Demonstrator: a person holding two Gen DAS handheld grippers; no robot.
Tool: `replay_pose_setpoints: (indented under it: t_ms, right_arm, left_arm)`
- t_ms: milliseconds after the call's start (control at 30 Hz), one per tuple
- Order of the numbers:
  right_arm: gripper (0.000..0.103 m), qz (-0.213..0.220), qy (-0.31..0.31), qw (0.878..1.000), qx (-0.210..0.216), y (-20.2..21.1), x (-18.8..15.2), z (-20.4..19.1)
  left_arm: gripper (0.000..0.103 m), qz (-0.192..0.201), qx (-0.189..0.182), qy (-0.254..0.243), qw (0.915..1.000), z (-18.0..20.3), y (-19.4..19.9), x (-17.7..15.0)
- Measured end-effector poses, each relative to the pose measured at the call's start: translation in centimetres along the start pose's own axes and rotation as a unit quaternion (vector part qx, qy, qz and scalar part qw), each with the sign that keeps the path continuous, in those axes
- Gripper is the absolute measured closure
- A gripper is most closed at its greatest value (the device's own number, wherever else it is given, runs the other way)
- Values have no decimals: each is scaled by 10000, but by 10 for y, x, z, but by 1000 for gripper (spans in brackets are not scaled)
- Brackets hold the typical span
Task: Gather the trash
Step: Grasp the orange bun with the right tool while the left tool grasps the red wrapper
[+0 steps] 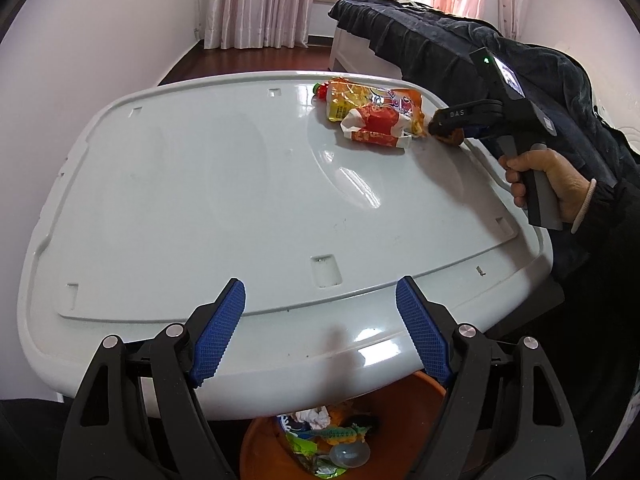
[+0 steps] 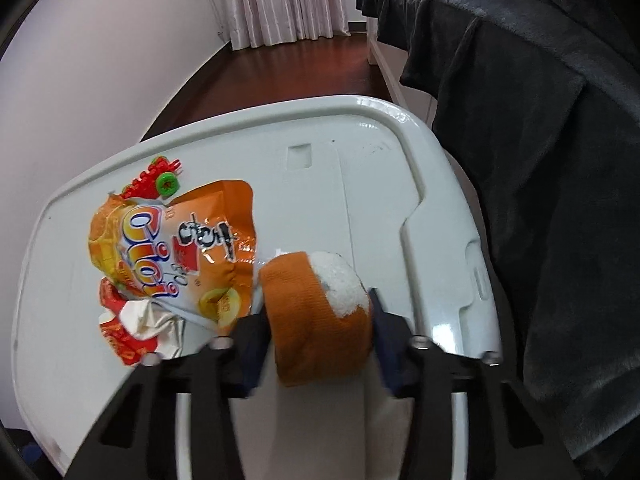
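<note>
My right gripper (image 2: 316, 328) is shut on a rolled orange and white sock (image 2: 320, 312) lying on the white table (image 2: 360, 200), with a pad pressed against each side. To its left lie an orange snack bag (image 2: 172, 256), a crumpled red and white wrapper (image 2: 128, 328) and a red toy with a green wheel (image 2: 160, 178). In the left wrist view the same pile (image 1: 372, 112) is at the table's far right, with the right gripper (image 1: 444, 130) at its edge, held by a hand (image 1: 552, 176). My left gripper (image 1: 320, 320) hangs open and empty over the table's near rim.
Below the table's near edge stands an orange bin (image 1: 400, 432) holding wrappers, crumpled paper and a plastic spoon. A dark blanket (image 2: 540, 160) drapes over furniture close along the table's right side. Wooden floor and pink curtains lie beyond.
</note>
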State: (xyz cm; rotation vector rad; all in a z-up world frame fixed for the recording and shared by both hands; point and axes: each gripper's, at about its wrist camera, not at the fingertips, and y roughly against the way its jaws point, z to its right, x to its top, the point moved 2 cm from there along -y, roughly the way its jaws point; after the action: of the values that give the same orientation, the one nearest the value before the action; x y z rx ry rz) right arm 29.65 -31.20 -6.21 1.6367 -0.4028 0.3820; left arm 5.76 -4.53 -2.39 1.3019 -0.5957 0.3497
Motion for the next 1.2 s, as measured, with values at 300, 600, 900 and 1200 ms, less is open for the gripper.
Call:
replay_pose_setpoints:
  t_ms: [300, 600, 900, 1200]
  right_arm:
    - [68, 131, -247, 9987, 416, 66, -39, 4]
    - [67, 831, -130, 9939, 717, 145, -104, -18]
    - [67, 708, -619, 9927, 753, 134, -114, 10]
    - [66, 582, -993, 9873, 1097, 129, -112, 20]
  left_arm:
    - [27, -54, -40, -5, 10000, 11, -4, 10]
    - [27, -46, -81, -342, 9994, 51, -51, 69]
    - [27, -21, -408, -1056, 9936, 76, -101, 140]
    - [27, -413, -1253, -3163, 9394, 75, -128, 160]
